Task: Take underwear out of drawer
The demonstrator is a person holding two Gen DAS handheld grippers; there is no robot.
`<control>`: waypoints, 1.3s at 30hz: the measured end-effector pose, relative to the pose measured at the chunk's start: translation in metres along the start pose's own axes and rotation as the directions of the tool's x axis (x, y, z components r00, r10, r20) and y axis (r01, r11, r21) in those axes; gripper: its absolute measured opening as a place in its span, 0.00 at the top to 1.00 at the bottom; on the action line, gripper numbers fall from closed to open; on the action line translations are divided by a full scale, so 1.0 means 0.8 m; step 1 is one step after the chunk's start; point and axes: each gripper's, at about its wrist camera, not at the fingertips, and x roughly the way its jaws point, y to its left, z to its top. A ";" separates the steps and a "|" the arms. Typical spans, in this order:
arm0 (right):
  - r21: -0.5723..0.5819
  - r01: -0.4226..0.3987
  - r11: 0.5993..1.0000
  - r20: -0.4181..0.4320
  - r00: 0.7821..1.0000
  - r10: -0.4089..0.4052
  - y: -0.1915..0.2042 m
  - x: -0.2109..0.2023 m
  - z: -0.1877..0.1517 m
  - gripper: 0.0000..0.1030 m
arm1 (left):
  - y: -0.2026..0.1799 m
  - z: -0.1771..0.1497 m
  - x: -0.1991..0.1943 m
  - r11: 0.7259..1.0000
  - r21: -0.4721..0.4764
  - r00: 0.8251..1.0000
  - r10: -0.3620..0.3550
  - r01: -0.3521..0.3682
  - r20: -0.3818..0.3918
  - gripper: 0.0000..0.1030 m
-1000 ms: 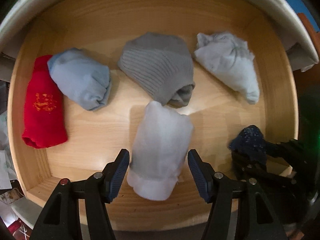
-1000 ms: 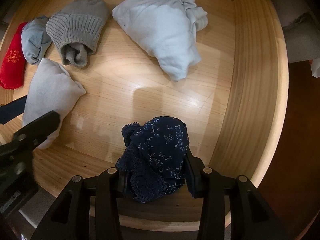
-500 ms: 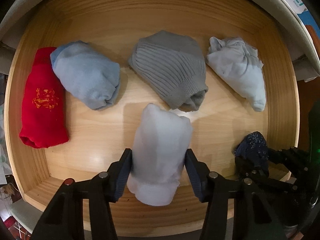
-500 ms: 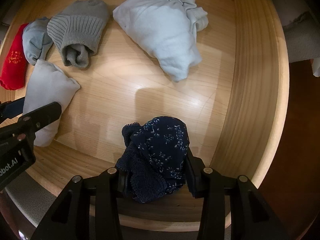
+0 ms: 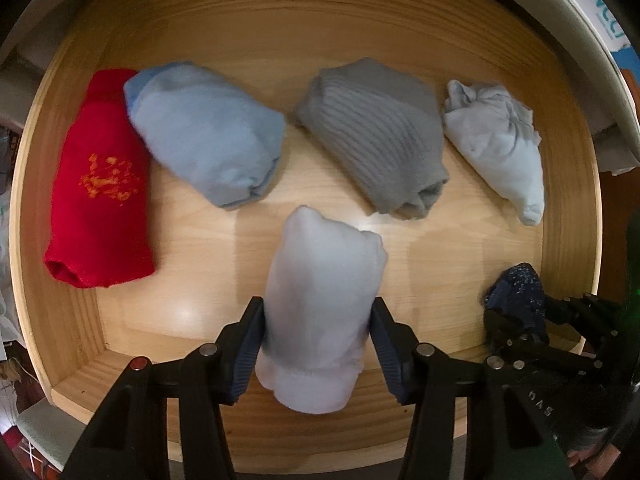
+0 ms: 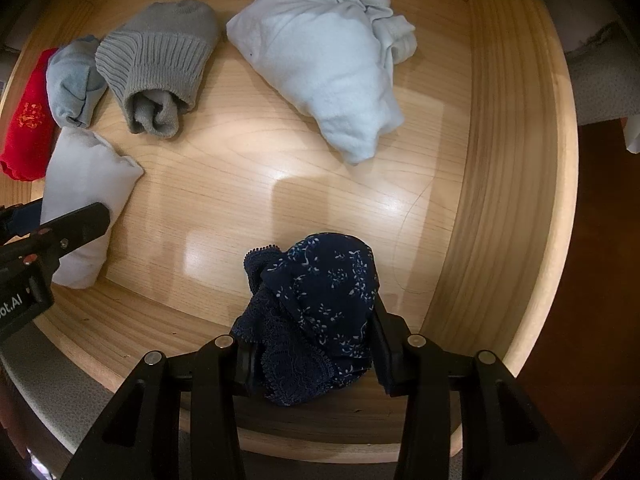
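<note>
Looking down into the wooden drawer [image 5: 568, 208], two bundles are seen gripped near its front edge. The left hand-held gripper [image 5: 318, 346] is pinched on the pale white rolled underwear [image 5: 320, 312], its blue pads pressed against both sides of the roll. The right hand-held gripper [image 6: 314, 356] is clamped tight on the navy floral underwear [image 6: 320, 300], near the front right corner of the drawer.

Only in the left wrist view is the whole row at the back of the drawer laid out: a red roll [image 5: 100, 192] with an orange motif against the left wall, a light blue roll [image 5: 208, 136] touching it, a grey ribbed bundle [image 5: 380, 136] at the middle, and a pale blue crumpled piece [image 5: 500, 148] toward the right wall. In the right wrist view the open end of the grey bundle, with fabric tucked inside, and the lace edge of the navy piece are shown clearly; these are not made out from the left.

Compared with a second ago, the left jaws, then spread apart beside the white roll, have closed onto it, and the roll is now held between them. The right grip on the navy piece is unchanged.
</note>
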 end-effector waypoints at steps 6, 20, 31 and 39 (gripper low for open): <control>0.001 0.000 1.000 -0.001 1.000 0.000 0.000 0.000 0.000 0.61 | 0.031 -0.001 -0.006 1.000 -0.025 1.000 0.017 -0.017 0.000 0.51; 0.003 -0.006 1.000 0.000 1.000 0.006 0.001 -0.003 0.003 0.61 | 0.076 0.006 -0.048 0.998 -0.032 0.997 0.056 -0.054 0.054 0.57; 0.001 -0.008 1.000 0.002 1.000 0.008 0.002 -0.008 0.006 0.61 | 0.058 -0.005 -0.123 0.997 0.044 0.989 0.063 -0.070 0.135 0.57; 0.002 -0.011 1.000 0.005 1.000 0.011 0.002 -0.009 0.009 0.61 | 0.020 -0.015 -0.207 0.995 0.080 0.967 0.030 -0.052 0.252 0.57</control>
